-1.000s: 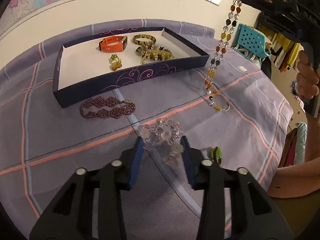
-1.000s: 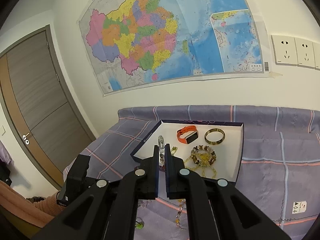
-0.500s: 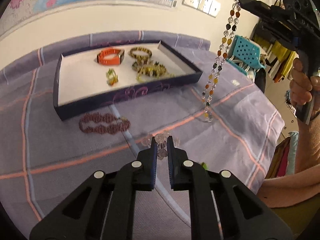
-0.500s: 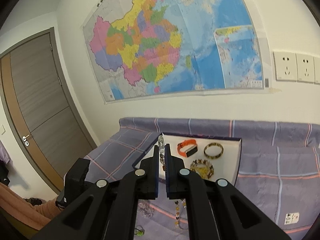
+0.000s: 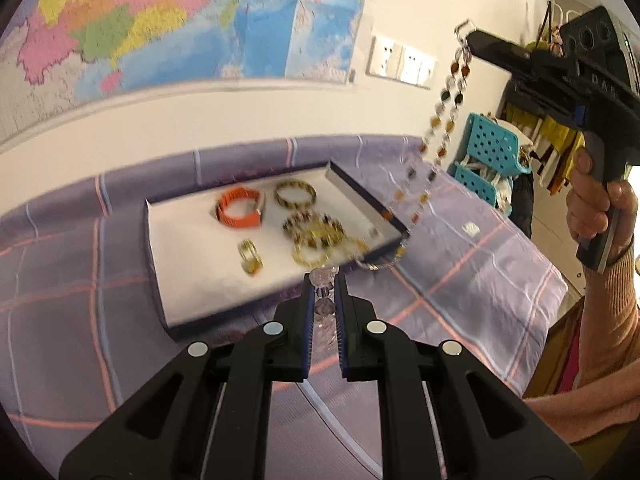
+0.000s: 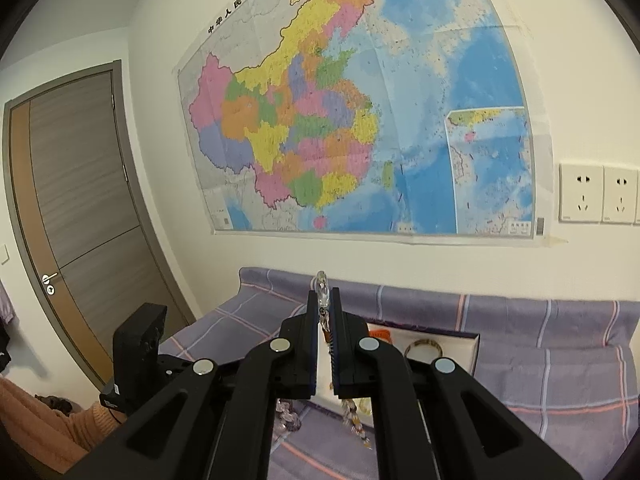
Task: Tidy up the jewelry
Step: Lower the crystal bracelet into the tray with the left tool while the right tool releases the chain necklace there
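While a string of clear crystal beads (image 5: 322, 306) is clamped between the closed fingers of the left tool (image 5: 322, 280), a long chain of amber and dark beads (image 5: 434, 140) is pinched by the closed right tool (image 6: 323, 300) at 1 o'clock. Its lower end is seen beside the white-lined dark blue tray (image 5: 200, 280), where an orange band (image 5: 236, 210) is kept, on the purple checked bed (image 5: 480, 272).

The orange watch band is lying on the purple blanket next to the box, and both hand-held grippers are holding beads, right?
Not quite. In the left wrist view the orange watch band lies inside the box, on its white lining. The rest holds: the left hand-held gripper pinches clear beads, the right hand-held gripper the brown bead chain.
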The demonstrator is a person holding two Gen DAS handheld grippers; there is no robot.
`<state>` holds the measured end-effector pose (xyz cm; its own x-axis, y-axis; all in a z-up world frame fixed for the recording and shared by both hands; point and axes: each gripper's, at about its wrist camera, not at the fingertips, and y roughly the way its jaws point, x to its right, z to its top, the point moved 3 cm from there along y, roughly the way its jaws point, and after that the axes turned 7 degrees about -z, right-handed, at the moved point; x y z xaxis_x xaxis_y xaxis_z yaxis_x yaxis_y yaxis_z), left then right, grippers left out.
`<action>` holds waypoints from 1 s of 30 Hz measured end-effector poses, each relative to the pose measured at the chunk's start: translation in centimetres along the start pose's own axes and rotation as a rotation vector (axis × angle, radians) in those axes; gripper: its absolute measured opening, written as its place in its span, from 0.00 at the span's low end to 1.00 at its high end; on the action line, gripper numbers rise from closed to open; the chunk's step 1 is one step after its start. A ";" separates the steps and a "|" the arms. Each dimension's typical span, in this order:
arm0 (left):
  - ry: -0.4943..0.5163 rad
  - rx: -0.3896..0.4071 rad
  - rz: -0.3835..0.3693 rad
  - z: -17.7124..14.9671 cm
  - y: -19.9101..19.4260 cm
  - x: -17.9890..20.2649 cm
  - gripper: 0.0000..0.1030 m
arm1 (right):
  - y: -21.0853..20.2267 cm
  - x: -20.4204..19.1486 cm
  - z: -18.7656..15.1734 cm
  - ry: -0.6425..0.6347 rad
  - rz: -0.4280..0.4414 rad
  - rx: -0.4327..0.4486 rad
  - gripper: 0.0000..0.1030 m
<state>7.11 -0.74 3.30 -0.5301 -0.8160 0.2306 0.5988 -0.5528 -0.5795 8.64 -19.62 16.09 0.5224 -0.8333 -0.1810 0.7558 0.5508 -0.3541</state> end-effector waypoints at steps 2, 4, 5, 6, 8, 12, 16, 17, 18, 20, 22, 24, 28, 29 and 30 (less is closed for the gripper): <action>0.000 0.016 0.019 1.0 -0.1 -0.5 0.10 | 0.5 0.0 0.4 0.001 0.000 -0.001 0.04; 0.000 0.024 0.030 1.7 0.0 -1.0 0.10 | 1.0 0.1 0.6 0.002 0.001 -0.002 0.04; -0.002 0.026 0.032 2.0 0.1 -1.3 0.10 | 1.3 0.2 0.8 0.005 0.001 -0.002 0.04; -0.005 0.026 0.034 2.3 0.2 -1.5 0.10 | 1.6 0.3 0.9 0.006 0.001 -0.002 0.04; 0.000 0.026 0.044 2.9 0.5 -1.7 0.10 | 2.1 0.4 1.1 0.011 0.000 -0.003 0.04; 0.005 0.025 0.066 3.9 1.4 -2.3 0.10 | 3.4 0.8 1.5 0.016 -0.004 -0.014 0.04; -0.008 0.011 0.075 4.2 2.7 -3.1 0.10 | 4.9 1.2 1.4 0.023 -0.010 -0.035 0.04; -0.013 0.005 0.075 4.2 3.0 -3.3 0.10 | 5.4 1.4 1.3 0.022 -0.011 -0.044 0.04; -0.016 0.001 0.075 4.2 3.4 -3.4 0.10 | 5.7 1.4 1.1 0.020 -0.016 -0.048 0.04; -0.023 -0.007 0.075 4.2 4.0 -3.7 0.10 | 6.6 1.7 0.8 0.027 -0.016 -0.067 0.04; -0.033 -0.015 0.076 4.1 4.6 -4.0 0.10 | 7.3 2.0 0.3 0.032 -0.025 -0.084 0.04; -0.043 -0.027 0.075 3.9 5.2 -4.3 0.10 | 8.0 2.4 -0.1 0.040 -0.026 -0.103 0.04; -0.056 -0.054 0.074 3.5 6.5 -4.8 0.10 | 9.2 3.1 -0.8 0.051 -0.038 -0.130 0.04; -0.060 -0.061 0.077 3.4 6.8 -5.0 0.10 | 9.4 3.3 -1.0 0.055 -0.040 -0.137 0.04; -0.062 -0.068 0.077 3.2 7.1 -5.1 0.10 | 9.6 3.6 -1.2 0.058 -0.046 -0.141 0.04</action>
<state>15.97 -1.04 0.56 -0.4443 -0.8658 0.2302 0.5933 -0.4769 -0.6485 17.31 -17.35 10.97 0.4622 -0.8609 -0.2128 0.7129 0.5034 -0.4881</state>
